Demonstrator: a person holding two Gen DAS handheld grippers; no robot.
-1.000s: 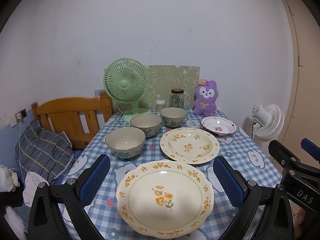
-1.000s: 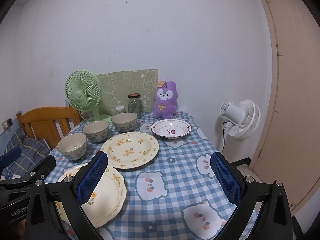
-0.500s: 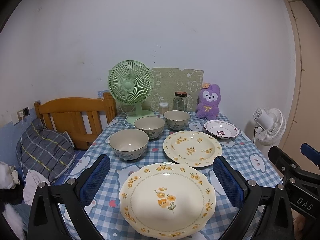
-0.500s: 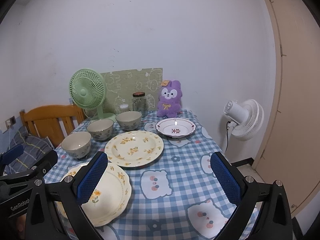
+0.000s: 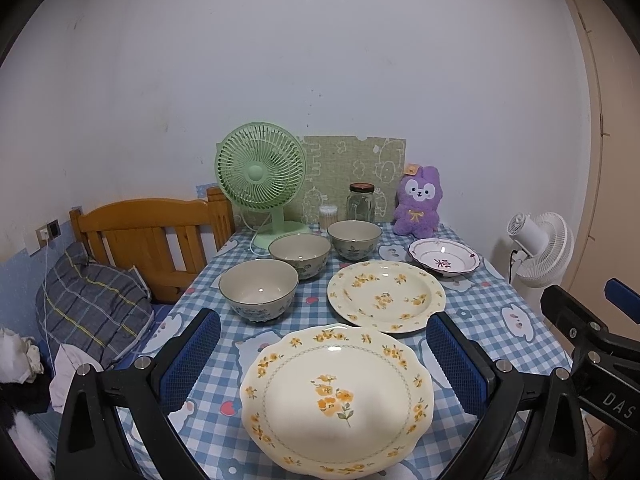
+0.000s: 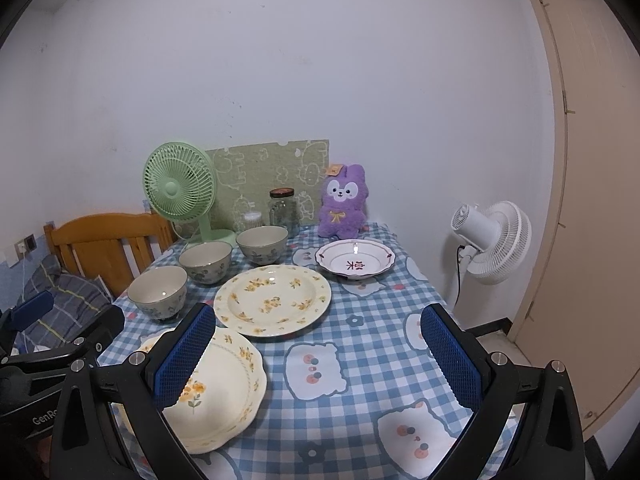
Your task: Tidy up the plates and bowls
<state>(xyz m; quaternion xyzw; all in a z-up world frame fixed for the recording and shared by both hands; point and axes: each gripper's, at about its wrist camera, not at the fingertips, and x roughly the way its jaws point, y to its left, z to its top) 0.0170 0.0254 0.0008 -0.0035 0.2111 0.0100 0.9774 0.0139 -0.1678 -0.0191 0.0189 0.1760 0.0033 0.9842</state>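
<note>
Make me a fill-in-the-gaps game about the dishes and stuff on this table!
1. The number of bowls standing in a row is ___.
2. The plush bunny is coloured ___.
3. The flowers on the scalloped plate are ___.
4. The table fan beside the jar is coloured ___.

Missing words: three; purple; yellow; green

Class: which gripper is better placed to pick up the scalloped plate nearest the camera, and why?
Left. The left gripper is open with the scalloped plate centred between its fingers; the right gripper, also open, faces bare tablecloth, the plate off to its side.
</note>
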